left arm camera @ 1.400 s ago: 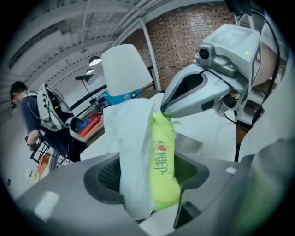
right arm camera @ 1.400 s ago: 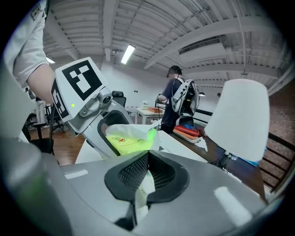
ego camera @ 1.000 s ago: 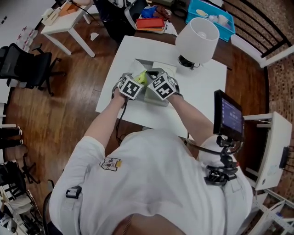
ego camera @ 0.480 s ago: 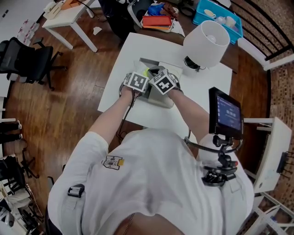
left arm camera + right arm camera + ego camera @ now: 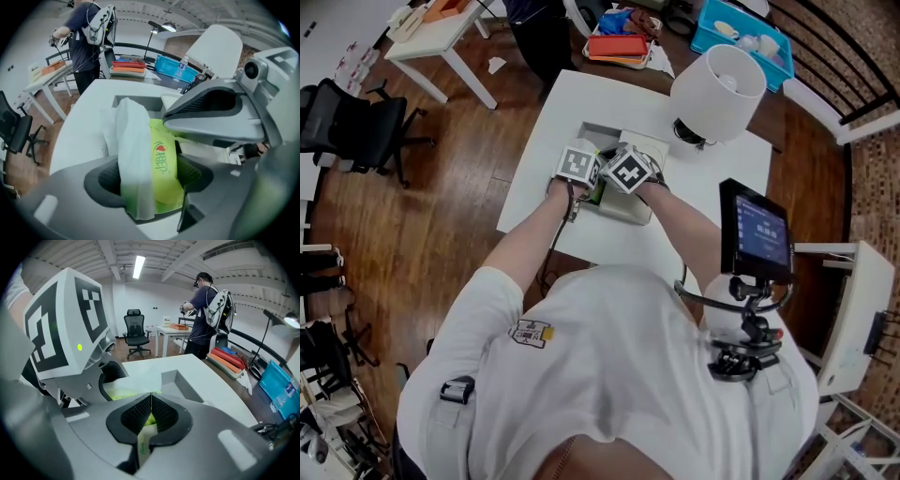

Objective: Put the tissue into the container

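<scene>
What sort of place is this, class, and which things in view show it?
Probably an office-style lab or workroom: a black office chair on a wood floor, a white work table, and another person wearing a backpack rig at a desk.

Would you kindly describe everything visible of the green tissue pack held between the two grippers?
The tissue pack is a soft yellow-green plastic packet with a red heart logo, and a white tissue stands out along its side. It sits between the left gripper's pads, whose jaws are opening, while the right gripper pinches a thin edge of it, by the grey container.
</scene>
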`<move>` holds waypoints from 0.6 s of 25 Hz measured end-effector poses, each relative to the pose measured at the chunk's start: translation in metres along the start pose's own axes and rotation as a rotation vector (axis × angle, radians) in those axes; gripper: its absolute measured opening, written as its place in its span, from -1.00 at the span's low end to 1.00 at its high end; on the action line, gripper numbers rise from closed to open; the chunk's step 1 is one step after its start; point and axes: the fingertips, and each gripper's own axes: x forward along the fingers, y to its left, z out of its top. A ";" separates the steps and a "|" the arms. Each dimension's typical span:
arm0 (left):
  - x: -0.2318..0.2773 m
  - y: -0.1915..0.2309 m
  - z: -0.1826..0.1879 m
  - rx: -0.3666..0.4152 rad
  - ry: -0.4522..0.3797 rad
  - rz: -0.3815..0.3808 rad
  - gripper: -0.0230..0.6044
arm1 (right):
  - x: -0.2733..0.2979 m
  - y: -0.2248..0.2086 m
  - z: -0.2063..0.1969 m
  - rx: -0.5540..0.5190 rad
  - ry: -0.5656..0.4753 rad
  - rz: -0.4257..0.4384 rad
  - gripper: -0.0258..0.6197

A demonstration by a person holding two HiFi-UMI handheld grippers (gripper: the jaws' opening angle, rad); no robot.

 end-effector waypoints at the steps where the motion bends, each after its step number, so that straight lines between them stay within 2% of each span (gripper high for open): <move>1: 0.004 -0.001 -0.005 0.008 0.003 -0.011 0.10 | 0.002 0.003 -0.005 0.003 0.015 0.012 -0.92; 5: 0.009 -0.005 -0.014 0.064 -0.034 -0.034 0.13 | 0.007 0.009 -0.019 -0.005 0.065 0.022 -0.92; 8: 0.005 -0.008 -0.011 0.062 -0.064 -0.077 0.13 | 0.007 0.009 -0.018 -0.026 0.068 0.012 -0.92; 11: -0.004 -0.012 -0.007 0.070 -0.116 -0.128 0.15 | 0.006 0.010 -0.019 -0.022 0.061 0.012 -0.92; 15: -0.023 -0.012 -0.001 0.108 -0.197 -0.145 0.20 | 0.003 0.006 -0.019 -0.007 0.029 -0.005 -0.92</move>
